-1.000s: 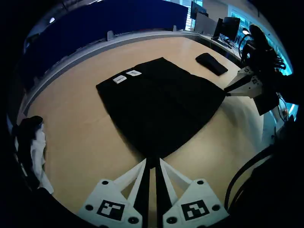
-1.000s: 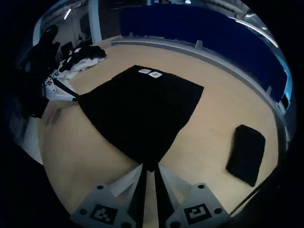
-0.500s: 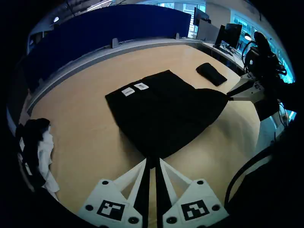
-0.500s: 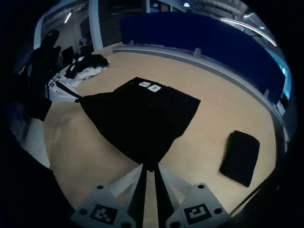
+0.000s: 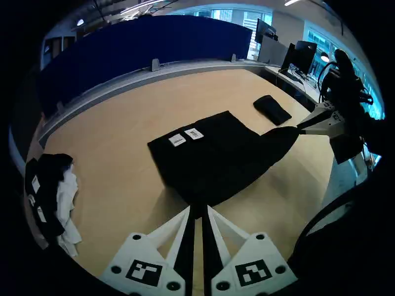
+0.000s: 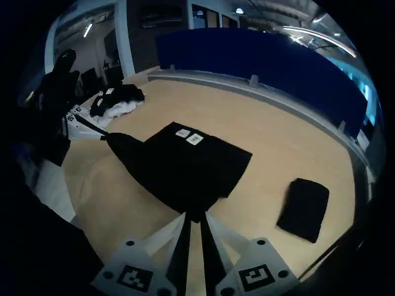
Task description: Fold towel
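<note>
A black towel (image 5: pixel 217 158) with two white tags (image 5: pixel 185 136) lies on the wooden table (image 5: pixel 108 148), its near edge lifted off the surface. My left gripper (image 5: pixel 197 209) is shut on one near corner of it. In the left gripper view the right gripper (image 5: pixel 302 128) holds the other corner at the right. In the right gripper view the towel (image 6: pixel 190 165) hangs between my right gripper (image 6: pixel 196 217), shut on its corner, and the left gripper (image 6: pixel 101 136) at the left, held by a person in dark clothes (image 6: pixel 52 108).
A folded black towel (image 5: pixel 271 108) lies at the table's far right, seen also as the folded black towel (image 6: pixel 302 208). A heap of black and white cloths (image 5: pixel 52 197) sits at the table's left edge. A blue partition (image 5: pixel 143 44) backs the table. Monitors (image 5: pixel 301 39) stand beyond.
Both grippers have risen and lifted the towel's near edge higher off the table. The towel looks smaller and farther away in both views.
</note>
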`<state>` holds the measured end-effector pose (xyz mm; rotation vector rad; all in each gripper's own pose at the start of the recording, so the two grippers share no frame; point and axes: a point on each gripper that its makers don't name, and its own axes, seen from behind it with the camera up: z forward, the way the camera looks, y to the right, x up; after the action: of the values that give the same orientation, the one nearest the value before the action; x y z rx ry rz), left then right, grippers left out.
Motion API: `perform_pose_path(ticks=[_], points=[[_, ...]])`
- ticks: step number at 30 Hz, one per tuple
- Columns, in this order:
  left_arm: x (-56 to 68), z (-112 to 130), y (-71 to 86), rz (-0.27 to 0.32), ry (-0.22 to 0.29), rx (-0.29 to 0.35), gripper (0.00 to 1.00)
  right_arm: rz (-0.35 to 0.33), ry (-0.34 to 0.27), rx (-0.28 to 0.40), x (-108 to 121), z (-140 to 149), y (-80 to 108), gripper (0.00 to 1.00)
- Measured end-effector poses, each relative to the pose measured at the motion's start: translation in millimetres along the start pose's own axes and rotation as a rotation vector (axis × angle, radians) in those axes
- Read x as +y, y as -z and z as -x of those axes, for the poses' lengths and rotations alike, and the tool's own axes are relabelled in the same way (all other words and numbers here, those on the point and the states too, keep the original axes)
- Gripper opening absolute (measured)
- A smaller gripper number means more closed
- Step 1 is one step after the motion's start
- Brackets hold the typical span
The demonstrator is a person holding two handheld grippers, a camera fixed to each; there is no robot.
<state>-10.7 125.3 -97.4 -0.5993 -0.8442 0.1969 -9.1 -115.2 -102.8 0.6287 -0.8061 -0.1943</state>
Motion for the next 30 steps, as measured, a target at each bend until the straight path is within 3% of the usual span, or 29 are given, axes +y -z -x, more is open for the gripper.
perform_pose_path(ticks=[13,23,30], points=[[6.0,-2,20.3,0.01,0.022,0.002,0.09,-0.014,-0.016,0.012,-7,-10,16.3,0.13],[6.9,-2,16.1,0.02,0.026,-0.012,0.09,-0.011,-0.014,0.01,-4,-14,11.0,0.13],[-2.8,-10,5.6,0.015,0.036,-0.019,0.09,-0.003,-0.02,0.005,7,-22,1.0,0.13]])
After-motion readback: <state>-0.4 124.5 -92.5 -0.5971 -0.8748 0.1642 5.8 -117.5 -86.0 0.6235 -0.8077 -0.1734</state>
